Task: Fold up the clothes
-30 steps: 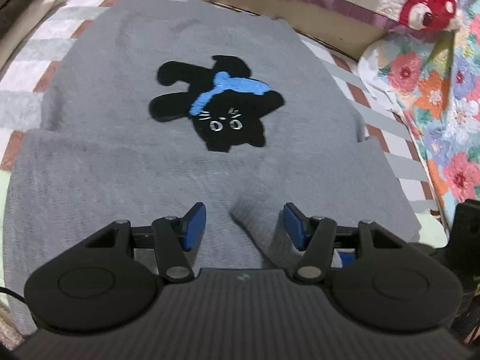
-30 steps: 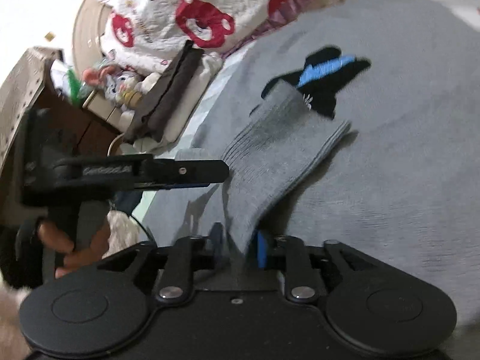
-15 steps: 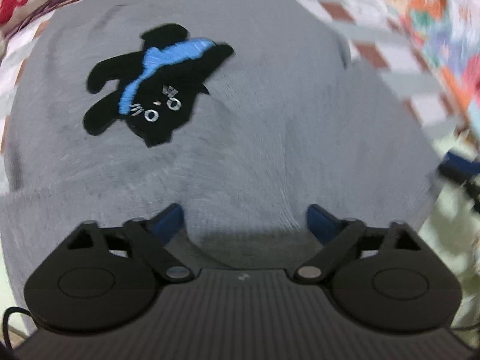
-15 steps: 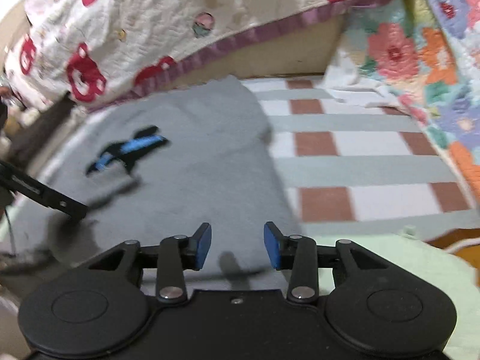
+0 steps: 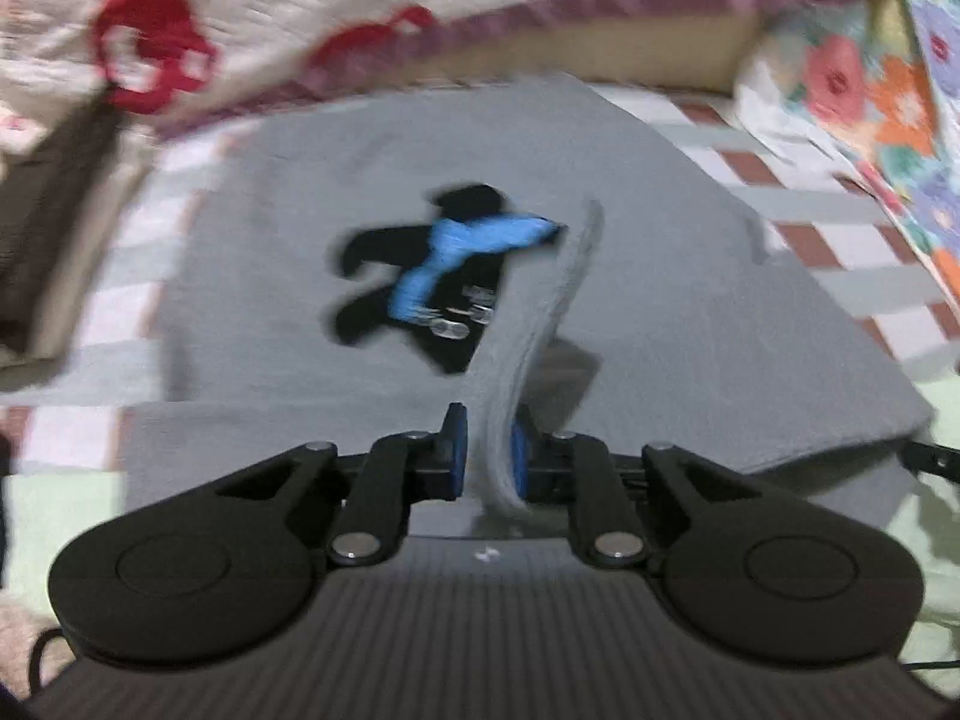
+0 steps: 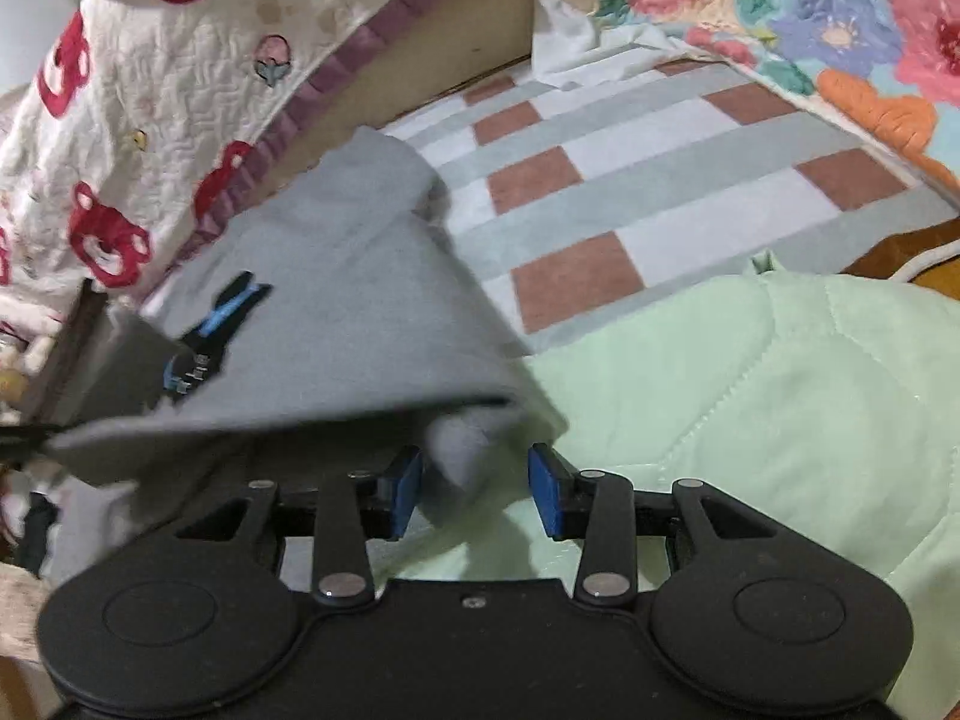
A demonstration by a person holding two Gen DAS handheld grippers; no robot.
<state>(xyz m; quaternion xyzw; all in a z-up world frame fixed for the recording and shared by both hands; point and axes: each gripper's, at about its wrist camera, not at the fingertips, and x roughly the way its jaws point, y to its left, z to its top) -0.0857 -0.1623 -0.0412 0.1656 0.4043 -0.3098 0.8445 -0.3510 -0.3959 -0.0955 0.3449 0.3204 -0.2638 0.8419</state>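
Nearest in the left wrist view, the left tool is clamped on a raised fold of the grey knit sweater: its blue-padded fingers press the cloth from both sides, and the pinched ridge stands up and curves away toward the sweater's middle. That view is blurred.

Nearest in the right wrist view, the right tool stands apart, its blue pads spread with a gap between them. A corner of the grey knit sweater hangs into the gap near the left pad; the right pad is clear of the cloth. The sweater's near edge is lifted off the pale green quilted cover, which lies under and beside this tool.

Beyond the tools, the sweater lies spread on the bed, over a sheet checked in white, grey-green and brick red. In the sweater's middle is a black cat motif with a blue scarf, just beside the raised ridge.

Beyond the sweater, a cream quilt printed with red bears and edged in purple rises at its far side. To the sweater's right, past the checked sheet, lies a floral quilt in pink, orange and blue.

No containers are visible.
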